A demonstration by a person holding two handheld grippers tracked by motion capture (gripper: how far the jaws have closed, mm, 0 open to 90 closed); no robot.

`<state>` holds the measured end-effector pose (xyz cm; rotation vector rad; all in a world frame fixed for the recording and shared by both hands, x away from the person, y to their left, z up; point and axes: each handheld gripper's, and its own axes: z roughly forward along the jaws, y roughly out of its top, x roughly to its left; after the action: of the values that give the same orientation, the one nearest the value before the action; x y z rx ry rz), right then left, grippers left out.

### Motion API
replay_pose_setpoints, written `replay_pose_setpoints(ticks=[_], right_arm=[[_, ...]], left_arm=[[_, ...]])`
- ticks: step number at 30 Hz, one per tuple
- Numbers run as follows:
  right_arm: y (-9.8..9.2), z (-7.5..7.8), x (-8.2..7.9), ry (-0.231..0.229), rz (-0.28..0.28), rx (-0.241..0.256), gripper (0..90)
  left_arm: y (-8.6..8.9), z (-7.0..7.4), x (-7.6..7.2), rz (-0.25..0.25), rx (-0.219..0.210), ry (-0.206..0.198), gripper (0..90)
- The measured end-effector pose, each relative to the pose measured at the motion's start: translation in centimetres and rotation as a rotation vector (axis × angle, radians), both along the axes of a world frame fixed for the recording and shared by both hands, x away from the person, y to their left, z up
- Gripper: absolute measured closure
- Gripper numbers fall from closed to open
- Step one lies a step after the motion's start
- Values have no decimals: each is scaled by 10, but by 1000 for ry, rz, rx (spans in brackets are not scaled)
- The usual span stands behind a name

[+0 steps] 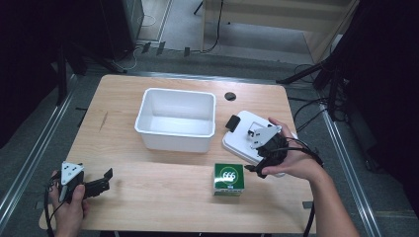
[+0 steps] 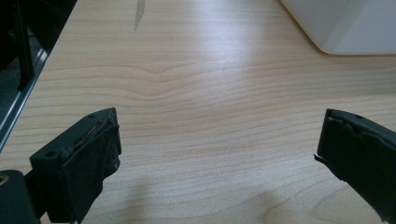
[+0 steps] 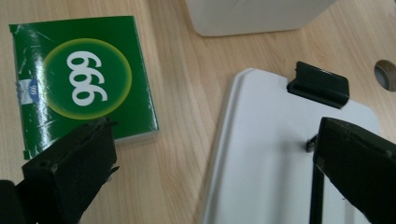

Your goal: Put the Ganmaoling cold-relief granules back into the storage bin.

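Observation:
An open white bin (image 1: 175,118) stands mid-table. Its white lid (image 1: 238,143), which carries a black clip (image 1: 232,122), lies flat to the right of it. In front of the lid sits a green box (image 1: 229,178) marked 999. My right gripper (image 1: 252,152) hovers open over the lid's left edge, pointing left. In the right gripper view (image 3: 215,135) one jaw is above the box (image 3: 79,79) and the other above the lid (image 3: 271,154), with nothing held. My left gripper (image 1: 104,181) rests open at the front left over bare wood, and the left gripper view (image 2: 219,126) shows it empty.
A round cable hole (image 1: 230,96) lies behind the lid. The bin's corner (image 2: 345,23) shows far ahead of the left gripper. The table's left edge (image 2: 42,70) drops to floor rails, and dark stands and cables surround the table.

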<state>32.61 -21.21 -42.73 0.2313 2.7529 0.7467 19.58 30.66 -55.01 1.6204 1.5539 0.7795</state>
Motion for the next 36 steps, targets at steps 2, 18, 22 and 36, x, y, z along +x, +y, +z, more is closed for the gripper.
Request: replay_pose_setpoints(ticks=[2, 18, 22, 36], right_arm=[[4, -2, -2, 3, 10, -4, 0], [21, -10, -20, 20, 79, -11, 0], [24, -14, -23, 29, 91, -23, 0], [29, -27, -35, 50, 119, -30, 0]], left_arm=[[0, 0, 0, 1, 0, -1, 2], [0, 0, 0, -3, 2, 0, 2], [-1, 0, 0, -3, 2, -1, 2], [-1, 0, 0, -1, 4, -4, 2]])
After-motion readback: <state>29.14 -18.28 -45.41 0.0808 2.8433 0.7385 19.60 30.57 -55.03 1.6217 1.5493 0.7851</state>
